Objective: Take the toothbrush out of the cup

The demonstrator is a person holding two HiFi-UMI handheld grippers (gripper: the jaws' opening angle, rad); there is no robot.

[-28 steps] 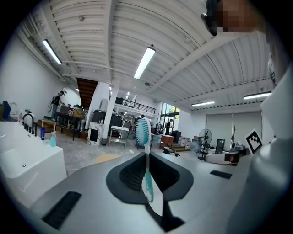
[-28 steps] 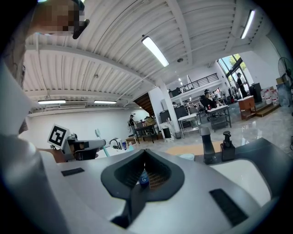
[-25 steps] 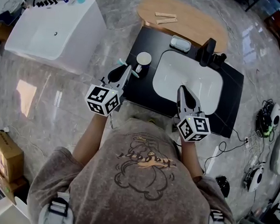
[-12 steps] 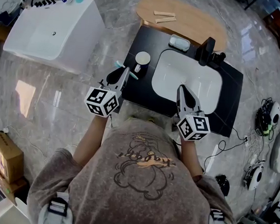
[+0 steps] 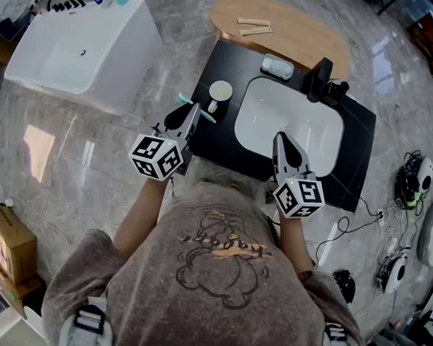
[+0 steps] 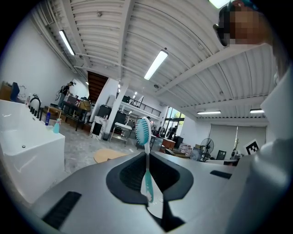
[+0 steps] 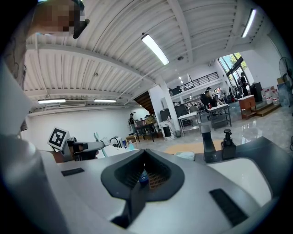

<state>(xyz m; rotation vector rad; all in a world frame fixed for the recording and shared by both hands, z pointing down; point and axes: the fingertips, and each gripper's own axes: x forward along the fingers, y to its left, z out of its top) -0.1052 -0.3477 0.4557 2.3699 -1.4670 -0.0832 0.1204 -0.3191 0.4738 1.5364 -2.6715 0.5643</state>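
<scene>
Your left claw [image 5: 194,111] is closed tight on the toothbrush [image 6: 146,160]. It pinches the thin handle, and the brush end pokes out past the jaws. The toothbrush is already out of the cup [image 5: 221,92]. It hangs in the air just beside the cup, over the near left part of the black counter [image 5: 211,142]. The cup looks empty and stands upright. Your right claw [image 5: 280,138] looks closed with nothing in it, apart from a tiny blue speck at its tip that is too small to name. It sits over the near rim of the white sink [image 5: 294,130]. Now be careful. The handle is thin and smooth, so I think it could twist or slide in the jaws if you shake or turn your hand fast. If you open the claw here, the toothbrush may fall on the counter, or bounce off the edge to the floor. The cup is close too, so a swing toward it could hit it and tip it over.
</scene>
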